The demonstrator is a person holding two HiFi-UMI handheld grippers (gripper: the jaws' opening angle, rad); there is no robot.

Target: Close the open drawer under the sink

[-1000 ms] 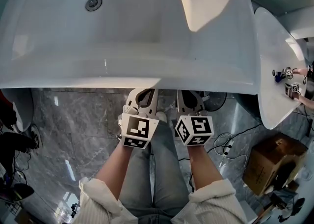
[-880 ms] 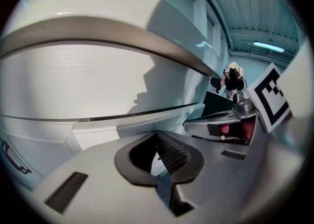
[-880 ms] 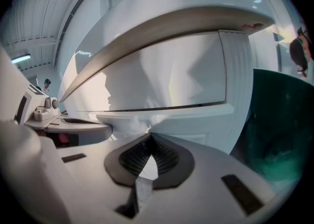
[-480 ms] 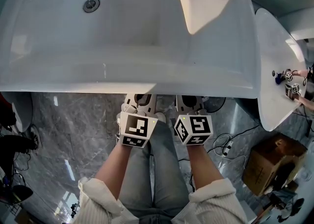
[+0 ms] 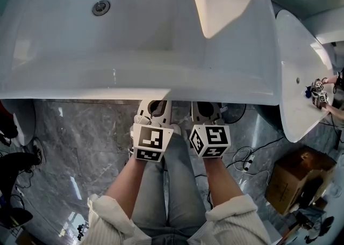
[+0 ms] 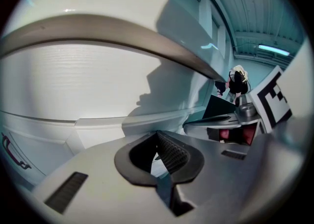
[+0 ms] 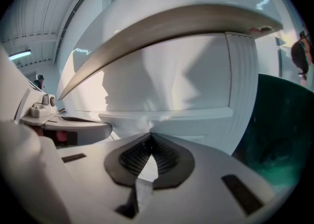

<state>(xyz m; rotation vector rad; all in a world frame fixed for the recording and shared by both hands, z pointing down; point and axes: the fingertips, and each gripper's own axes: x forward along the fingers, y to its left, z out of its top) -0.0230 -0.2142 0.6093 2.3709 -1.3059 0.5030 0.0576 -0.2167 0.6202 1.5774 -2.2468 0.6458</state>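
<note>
Drawer (image 7: 167,90) faces left tool (image 6: 158,134) and right tool (image 7: 149,137), each with jaws pressed together, empty.

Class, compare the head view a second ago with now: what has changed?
The left tongs and right tongs slid slightly forward, further under the sink rim, toward the drawer front. Nothing gripped or released; both are shut, empty. They stay side by side.

the left gripper (image 6: 158,134) has its grey fingers (image 6: 172,153), black ribbed pads inside, closed tip to tip with nothing between; just ahead stands a flat white cabinet front (image 6: 73,83), under an overhanging white basin rim (image 6: 98,2); a black-and-white marker cube (image 6: 273,98) shows at right
</note>
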